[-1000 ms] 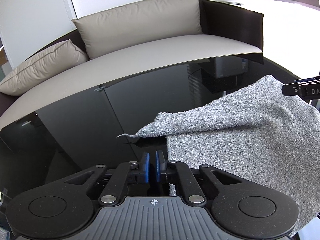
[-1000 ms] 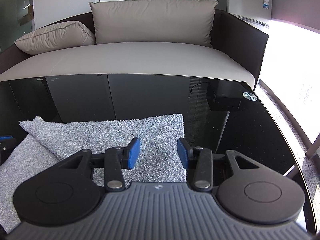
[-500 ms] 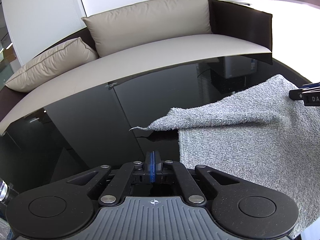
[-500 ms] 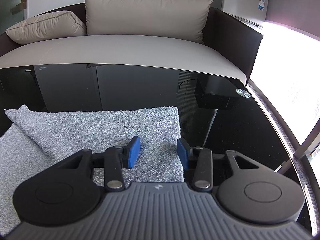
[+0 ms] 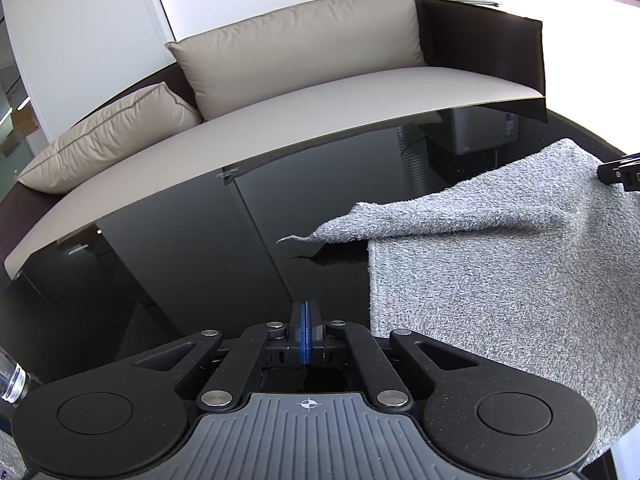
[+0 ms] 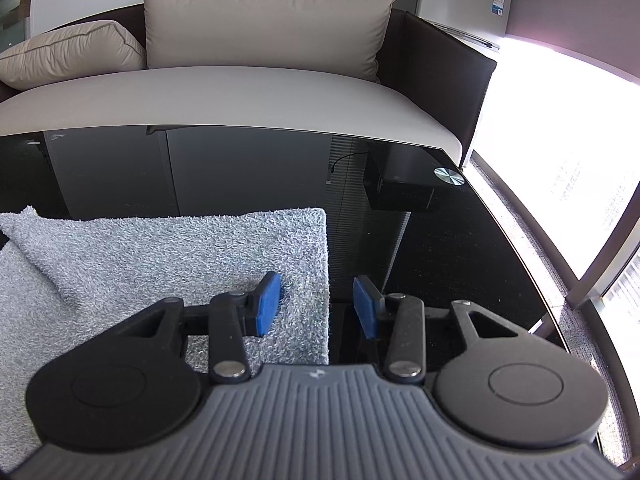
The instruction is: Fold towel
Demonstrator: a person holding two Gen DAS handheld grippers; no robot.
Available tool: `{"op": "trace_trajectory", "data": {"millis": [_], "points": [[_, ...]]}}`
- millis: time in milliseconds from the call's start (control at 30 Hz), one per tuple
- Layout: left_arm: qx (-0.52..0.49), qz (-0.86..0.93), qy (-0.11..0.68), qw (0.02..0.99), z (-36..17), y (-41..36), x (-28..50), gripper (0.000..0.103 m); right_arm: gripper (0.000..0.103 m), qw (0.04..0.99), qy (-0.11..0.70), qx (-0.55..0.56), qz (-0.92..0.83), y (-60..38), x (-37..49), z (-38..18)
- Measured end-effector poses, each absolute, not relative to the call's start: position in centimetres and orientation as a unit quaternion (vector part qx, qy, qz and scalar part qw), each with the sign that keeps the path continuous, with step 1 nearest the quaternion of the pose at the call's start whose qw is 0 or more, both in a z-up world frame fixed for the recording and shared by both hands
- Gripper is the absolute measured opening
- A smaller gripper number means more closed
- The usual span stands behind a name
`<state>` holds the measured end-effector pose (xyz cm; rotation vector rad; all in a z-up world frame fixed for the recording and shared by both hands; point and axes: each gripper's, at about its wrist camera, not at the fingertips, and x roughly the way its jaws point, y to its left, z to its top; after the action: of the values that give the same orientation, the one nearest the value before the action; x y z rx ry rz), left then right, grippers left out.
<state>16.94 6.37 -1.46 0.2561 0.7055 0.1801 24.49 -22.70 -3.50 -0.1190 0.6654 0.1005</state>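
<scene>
The left claw (image 5: 306, 330) has its blue pads pressed flat together with nothing between them, and it sits over bare black glass table (image 5: 180, 264). The gray towel (image 5: 500, 264) lies just to this claw's right, its near left edge running straight away from the claw; a loose upper layer ends in a raised corner ahead and slightly right of the pads.

The right claw (image 6: 316, 304) stands partly open and holds nothing. Its left pad is over the towel (image 6: 168, 256), close to the cloth's right edge, while its right pad is over the bare table (image 6: 460, 248), so that edge runs between the two pads. The towel spreads away to this claw's left. A beige sofa (image 6: 248, 92) with cushions sits beyond the table, ahead of both claws.
</scene>
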Motion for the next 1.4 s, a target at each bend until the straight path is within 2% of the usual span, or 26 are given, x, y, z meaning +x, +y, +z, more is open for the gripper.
{"op": "trace_trajectory", "data": {"millis": [133, 200, 267, 300, 333, 433, 500, 567, 600, 667, 1000, 1333, 1400], "points": [[0.093, 0.076, 0.346, 0.931, -1.2, 7.2, 16.4, 0.001, 0.043, 0.942, 0.328, -0.055, 0.045, -22.9, 24.4, -3.5], [0.018, 0.041, 0.343, 0.938, -0.3, 8.4, 16.0, 0.002, 0.043, 0.942, 0.327, -0.053, 0.045, -23.0, 24.3, -3.5], [-0.010, 0.021, 0.343, 0.939, 0.2, 8.8, 15.8, 0.012, 0.043, 0.942, 0.330, -0.042, 0.047, -23.2, 24.3, -3.4], [-0.022, 0.014, 0.347, 0.938, 0.2, 9.1, 15.8, 0.026, 0.043, 0.941, 0.333, -0.035, 0.049, -23.4, 24.4, -3.4], [-0.034, 0.007, 0.351, 0.936, 0.2, 9.3, 15.7, 0.035, 0.043, 0.941, 0.335, -0.030, 0.050, -23.5, 24.4, -3.4], [-0.041, -0.002, 0.363, 0.931, 0.1, 9.0, 15.6, 0.036, 0.043, 0.939, 0.338, -0.025, 0.054, -23.6, 24.3, -3.2], [-0.034, -0.012, 0.366, 0.930, 0.1, 8.7, 15.4, 0.035, 0.043, 0.939, 0.340, -0.024, 0.056, -23.5, 24.2, -3.1], [-0.031, -0.018, 0.366, 0.930, 0.0, 8.5, 15.4, 0.029, 0.043, 0.938, 0.340, -0.024, 0.057, -23.5, 24.2, -3.1], [-0.036, -0.021, 0.372, 0.927, -0.1, 8.5, 15.5, 0.014, 0.043, 0.938, 0.341, -0.024, 0.057, -23.5, 24.1, -3.0], [-0.038, -0.013, 0.371, 0.928, -0.3, 8.4, 15.8, 0.004, 0.043, 0.938, 0.341, -0.022, 0.058, -23.5, 24.0, -3.0], [-0.024, 0.014, 0.364, 0.931, -0.4, 8.0, 15.4, 0.000, 0.043, 0.937, 0.343, -0.021, 0.062, -23.6, 23.8, -2.9], [-0.037, 0.014, 0.360, 0.932, 0.0, 8.3, 14.5, 0.000, 0.043, 0.936, 0.346, -0.019, 0.065, -23.7, 23.6, -2.8], [-0.027, 0.018, 0.359, 0.933, 0.1, 8.0, 14.5, 0.003, 0.043, 0.936, 0.346, -0.018, 0.065, -23.9, 23.5, -2.8]]}}
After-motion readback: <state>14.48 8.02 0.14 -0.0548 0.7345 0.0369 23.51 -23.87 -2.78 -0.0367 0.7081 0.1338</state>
